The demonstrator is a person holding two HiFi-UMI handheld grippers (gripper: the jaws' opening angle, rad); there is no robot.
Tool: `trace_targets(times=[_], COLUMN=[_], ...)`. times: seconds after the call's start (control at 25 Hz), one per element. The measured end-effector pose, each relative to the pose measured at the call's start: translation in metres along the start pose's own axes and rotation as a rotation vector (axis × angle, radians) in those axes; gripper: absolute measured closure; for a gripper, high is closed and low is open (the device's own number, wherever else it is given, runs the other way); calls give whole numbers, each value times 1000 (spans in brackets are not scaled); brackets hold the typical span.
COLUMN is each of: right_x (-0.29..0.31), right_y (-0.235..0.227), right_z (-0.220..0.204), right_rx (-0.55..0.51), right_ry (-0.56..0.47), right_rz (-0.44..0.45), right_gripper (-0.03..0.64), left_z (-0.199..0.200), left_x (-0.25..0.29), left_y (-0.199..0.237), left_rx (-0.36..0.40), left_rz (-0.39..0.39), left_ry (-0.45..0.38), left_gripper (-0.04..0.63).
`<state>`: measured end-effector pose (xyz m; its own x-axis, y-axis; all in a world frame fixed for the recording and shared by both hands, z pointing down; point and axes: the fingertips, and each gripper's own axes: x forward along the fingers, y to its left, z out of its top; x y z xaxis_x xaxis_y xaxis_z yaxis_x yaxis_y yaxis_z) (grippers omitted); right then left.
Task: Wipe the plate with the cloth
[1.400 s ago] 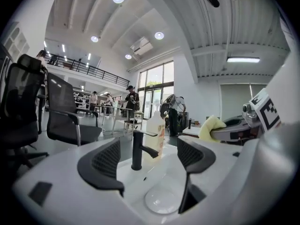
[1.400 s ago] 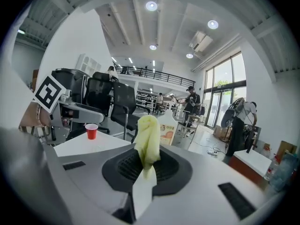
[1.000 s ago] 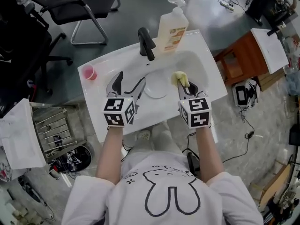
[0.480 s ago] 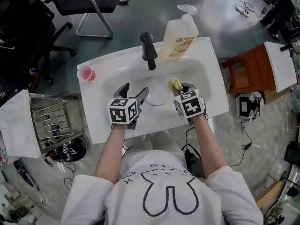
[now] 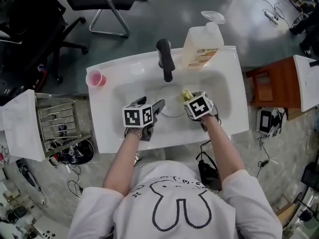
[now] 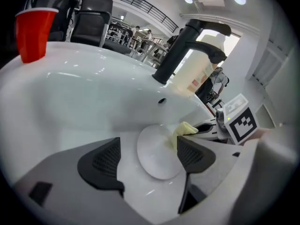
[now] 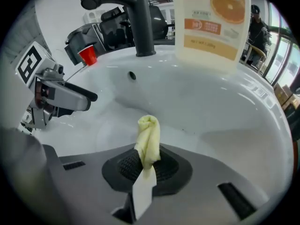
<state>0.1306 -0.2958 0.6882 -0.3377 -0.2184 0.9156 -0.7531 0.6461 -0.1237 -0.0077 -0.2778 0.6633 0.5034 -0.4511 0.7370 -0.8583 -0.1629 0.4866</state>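
Both forearms reach forward, side by side; the left gripper (image 5: 152, 103) has its jaws wide apart; the right gripper (image 5: 190, 97) clamps the cloth (image 7: 148, 137).

the cloth (image 7: 148, 137) was pale yellow; the plate (image 6: 157, 156) and the sink (image 5: 112, 83) were plain white. the tap (image 5: 165, 59) was black, the cup (image 6: 33, 29) red, the soap bottle (image 7: 211, 22) cream with an orange-and-white label. the left gripper (image 6: 147, 158) and right gripper (image 7: 147, 165) were grey with black textured pads and black-and-white square markers. the shirt (image 5: 179, 208) was white with a black rabbit outline.
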Motion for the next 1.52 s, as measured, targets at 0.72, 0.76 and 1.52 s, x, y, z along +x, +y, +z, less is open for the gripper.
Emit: trace_targets(times=[0.72, 0.76, 1.52], right_x=[26, 26, -45], right_y=[-4, -5, -17], right_z=[-7, -7, 15], right_rx=[-16, -14, 168], right_ry=[42, 40, -175], right_rz=[71, 74, -28], right_gripper=[569, 569, 569], left_z=[-30, -30, -9], left_x=[37, 36, -9], left_y=[-13, -11, -32], left_rx=[-482, -495, -280], left_rz=[-285, -286, -319], left_ry=[146, 143, 97], left_gripper=[461, 505, 578])
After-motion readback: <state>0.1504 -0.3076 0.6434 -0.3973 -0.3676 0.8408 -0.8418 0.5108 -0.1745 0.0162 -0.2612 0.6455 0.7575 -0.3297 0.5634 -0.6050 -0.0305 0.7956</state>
